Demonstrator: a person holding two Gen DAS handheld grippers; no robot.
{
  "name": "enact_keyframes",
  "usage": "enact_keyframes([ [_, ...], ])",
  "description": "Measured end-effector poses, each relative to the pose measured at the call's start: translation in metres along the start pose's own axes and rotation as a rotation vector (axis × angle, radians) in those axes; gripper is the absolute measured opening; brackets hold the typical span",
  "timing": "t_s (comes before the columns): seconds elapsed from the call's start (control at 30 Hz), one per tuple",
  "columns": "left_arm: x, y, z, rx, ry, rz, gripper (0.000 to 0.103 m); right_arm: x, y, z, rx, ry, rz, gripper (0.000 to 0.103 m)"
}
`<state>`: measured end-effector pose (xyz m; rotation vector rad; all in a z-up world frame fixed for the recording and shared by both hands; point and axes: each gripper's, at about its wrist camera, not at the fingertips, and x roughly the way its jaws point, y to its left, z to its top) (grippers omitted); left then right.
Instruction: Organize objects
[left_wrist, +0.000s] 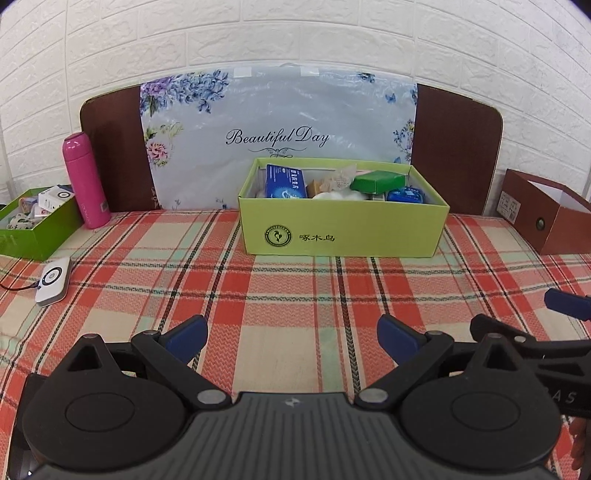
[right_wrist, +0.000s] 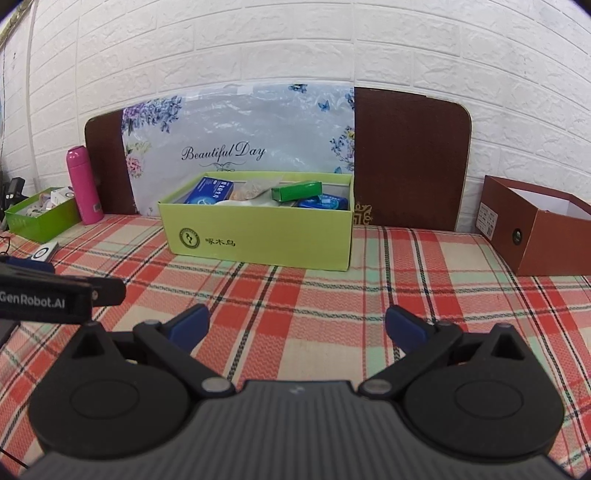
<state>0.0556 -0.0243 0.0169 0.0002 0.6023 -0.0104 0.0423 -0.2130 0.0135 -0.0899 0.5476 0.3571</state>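
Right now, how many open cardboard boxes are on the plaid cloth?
3: a light green box in the centre, a darker green one far left, a brown one far right.

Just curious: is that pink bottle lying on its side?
No, the pink bottle stands upright beside the small green box.

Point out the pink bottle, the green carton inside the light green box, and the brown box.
pink bottle (left_wrist: 82, 181): left wrist view, middle of its body.
green carton (right_wrist: 296, 191): right wrist view, its long front face.
brown box (right_wrist: 554, 243): right wrist view, its front wall.
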Motion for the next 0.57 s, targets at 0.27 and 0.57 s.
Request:
enact_keyframes([
  [0.27, -0.002, 0.000, -0.001, 0.001, -0.006, 0.011, 0.101, 0.004, 0.004, 0.005, -0.013, 0.004, -0.053, 0.103],
  [0.57, 0.001, 0.000, -0.003, -0.012, 0.004, -0.009, 0.101, 0.014, 0.011, 0.006, -0.014, 0.020, -0.060, 0.103],
])
